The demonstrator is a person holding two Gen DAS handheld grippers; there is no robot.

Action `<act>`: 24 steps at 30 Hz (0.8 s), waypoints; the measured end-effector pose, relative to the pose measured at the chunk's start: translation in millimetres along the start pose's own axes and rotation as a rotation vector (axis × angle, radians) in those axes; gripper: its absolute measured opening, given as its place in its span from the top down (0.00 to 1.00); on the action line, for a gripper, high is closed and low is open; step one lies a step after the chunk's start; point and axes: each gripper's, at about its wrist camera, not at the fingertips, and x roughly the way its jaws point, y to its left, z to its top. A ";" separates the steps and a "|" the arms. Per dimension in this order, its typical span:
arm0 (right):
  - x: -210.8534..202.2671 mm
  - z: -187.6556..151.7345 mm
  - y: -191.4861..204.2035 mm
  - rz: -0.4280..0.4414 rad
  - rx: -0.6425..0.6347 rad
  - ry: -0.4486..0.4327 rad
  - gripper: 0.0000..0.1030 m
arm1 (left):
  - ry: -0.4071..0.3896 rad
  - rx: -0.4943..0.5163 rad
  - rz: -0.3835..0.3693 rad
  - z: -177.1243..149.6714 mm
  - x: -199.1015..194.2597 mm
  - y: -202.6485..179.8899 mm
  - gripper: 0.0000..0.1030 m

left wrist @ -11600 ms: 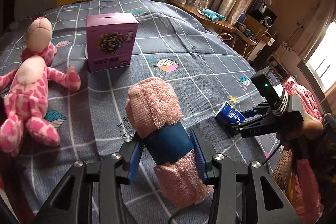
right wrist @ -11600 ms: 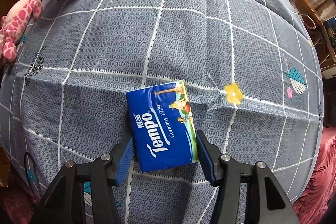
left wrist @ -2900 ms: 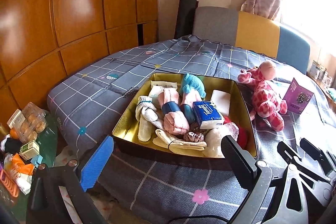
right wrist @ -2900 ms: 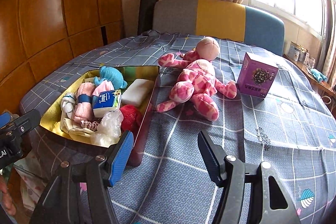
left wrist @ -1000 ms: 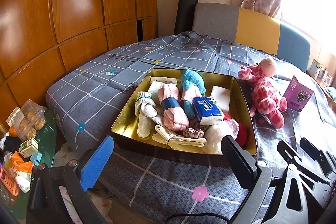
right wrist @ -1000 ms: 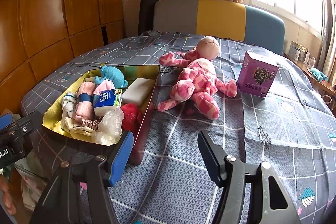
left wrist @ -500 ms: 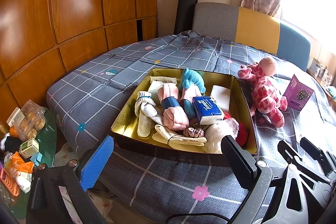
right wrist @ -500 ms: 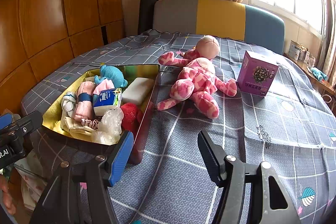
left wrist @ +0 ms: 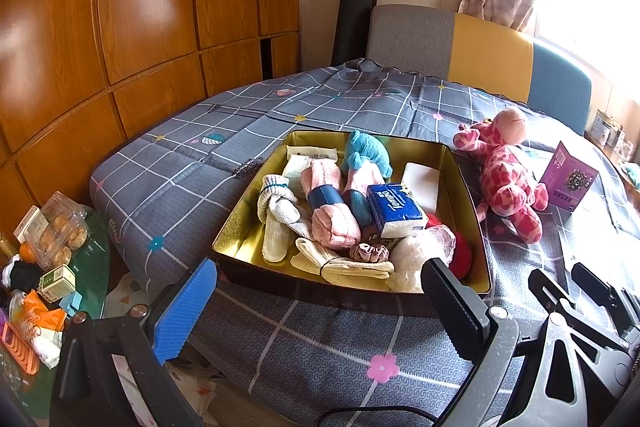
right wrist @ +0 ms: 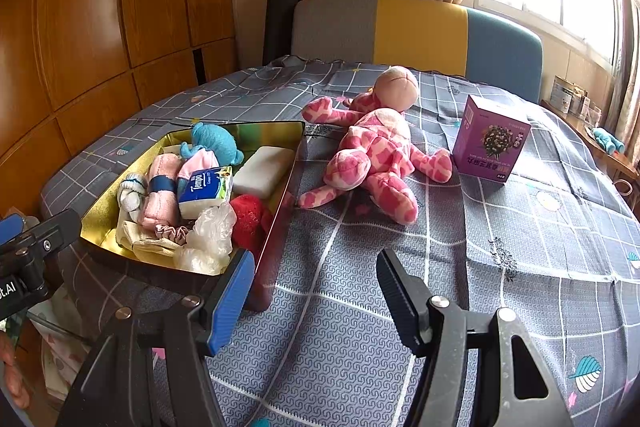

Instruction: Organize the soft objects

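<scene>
From my left wrist camera I see my left gripper (left wrist: 316,301) with its two fingers far apart and nothing between them; it hangs in front of the near edge of the bed. On the grey checked bedcover (left wrist: 192,179) lies a golden tin tray (left wrist: 236,231), and the soft things are inside it: a pink rolled towel (left wrist: 330,205) with a blue band, a blue tissue pack (left wrist: 394,211) leaning on the things beside it, a turquoise plush piece (left wrist: 368,153) at the far side, white socks (left wrist: 276,211), a folded cream cloth (left wrist: 344,267) at the near wall, a small pink scrunchie (left wrist: 370,251), a crumpled clear plastic bag (left wrist: 424,247), a red soft thing (left wrist: 460,255) and a white block (left wrist: 420,181). To the right of the tray, on the cover, lies a pink spotted plush toy (left wrist: 506,179), and a purple box (left wrist: 568,183) stands just beside it. At the lower right corner I see a part of my right gripper (left wrist: 588,295). From my right wrist camera, my right gripper (right wrist: 316,287) also has its fingers apart and empty, above the bedcover (right wrist: 520,247). The tray (right wrist: 100,227) is at the left with the tissue pack (right wrist: 206,191) and the towel (right wrist: 162,187) in it. The plush toy (right wrist: 374,155) lies outside the tray, near its right wall, and the purple box (right wrist: 490,145) stands close to one leg of the toy; whether they touch I cannot tell. At the left edge a piece of my left gripper (right wrist: 28,251) shows.
</scene>
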 end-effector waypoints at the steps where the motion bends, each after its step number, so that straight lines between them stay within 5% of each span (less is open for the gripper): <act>1: -0.1 -0.5 0.1 0.000 0.001 0.001 0.37 | 0.001 0.001 0.000 -0.2 0.2 -0.3 0.00; 24: 7.3 -2.2 -4.0 -0.003 0.019 0.024 0.37 | 0.005 0.027 -0.004 -4.7 7.4 -3.5 0.06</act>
